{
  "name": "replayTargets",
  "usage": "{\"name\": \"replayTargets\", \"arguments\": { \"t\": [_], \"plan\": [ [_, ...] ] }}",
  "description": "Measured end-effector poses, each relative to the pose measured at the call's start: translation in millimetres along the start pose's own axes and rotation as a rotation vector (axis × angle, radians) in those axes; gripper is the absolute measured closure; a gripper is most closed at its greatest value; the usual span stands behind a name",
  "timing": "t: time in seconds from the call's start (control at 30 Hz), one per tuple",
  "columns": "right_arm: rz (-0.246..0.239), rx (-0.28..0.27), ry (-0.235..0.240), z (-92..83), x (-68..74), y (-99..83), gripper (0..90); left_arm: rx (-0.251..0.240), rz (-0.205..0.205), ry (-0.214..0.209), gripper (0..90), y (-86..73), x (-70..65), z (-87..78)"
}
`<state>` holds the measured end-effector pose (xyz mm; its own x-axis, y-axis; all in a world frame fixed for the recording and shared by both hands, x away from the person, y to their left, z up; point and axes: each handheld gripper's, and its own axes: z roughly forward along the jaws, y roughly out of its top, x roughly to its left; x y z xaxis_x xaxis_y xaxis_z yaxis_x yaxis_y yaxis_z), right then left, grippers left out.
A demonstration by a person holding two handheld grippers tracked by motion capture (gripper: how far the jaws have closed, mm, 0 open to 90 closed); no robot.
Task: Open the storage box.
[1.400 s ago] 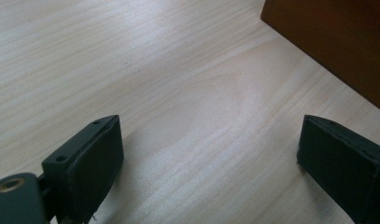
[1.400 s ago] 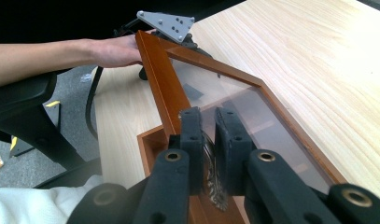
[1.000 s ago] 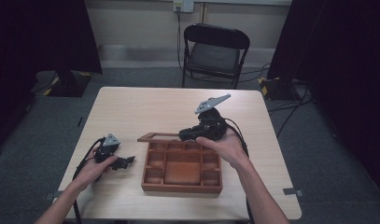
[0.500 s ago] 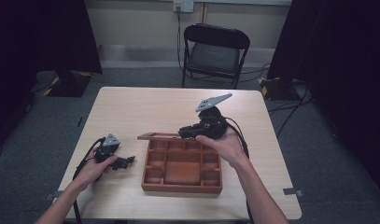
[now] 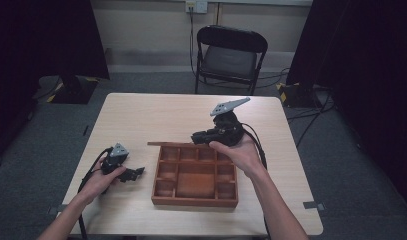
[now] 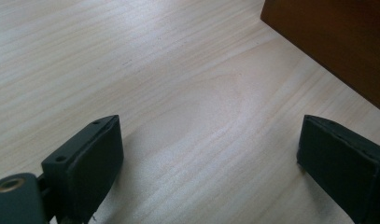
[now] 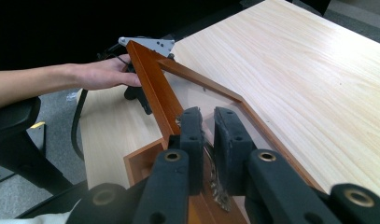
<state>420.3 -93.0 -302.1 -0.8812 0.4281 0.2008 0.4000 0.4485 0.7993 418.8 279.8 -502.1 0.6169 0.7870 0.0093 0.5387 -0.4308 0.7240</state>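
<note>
1. Nothing had moved since the earlier frames: both hands, both grippers and the lid lay just as they had a second before.
2. At the left of the table, the left gripper rested on the wood in the person's left hand, just beside the tray's left wall and apart from it. In the left gripper view its jaws stood wide apart over bare tabletop, with nothing between them.
3. The wooden compartment tray sat near the middle of the table, toward the person's edge, its compartments uncovered.
4. The framed clear lid lay tilted across the tray's far edge, its left end jutting past the tray.
5. The right gripper, held in the right hand at the tray's far right corner, had its jaws drawn close together, pinching the lid's clear pane just inside the wooden frame.
</note>
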Motion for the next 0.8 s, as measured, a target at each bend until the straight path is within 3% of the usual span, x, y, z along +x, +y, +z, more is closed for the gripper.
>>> {"name": "replayTargets", "arguments": {
  "t": [0.8],
  "plan": [
    [0.003, -0.022, -0.011, -0.5, -6.8, 6.4, 80.7, 0.001, -0.001, 0.0, 6.6, 0.0, 0.0, 0.0]
  ]
}}
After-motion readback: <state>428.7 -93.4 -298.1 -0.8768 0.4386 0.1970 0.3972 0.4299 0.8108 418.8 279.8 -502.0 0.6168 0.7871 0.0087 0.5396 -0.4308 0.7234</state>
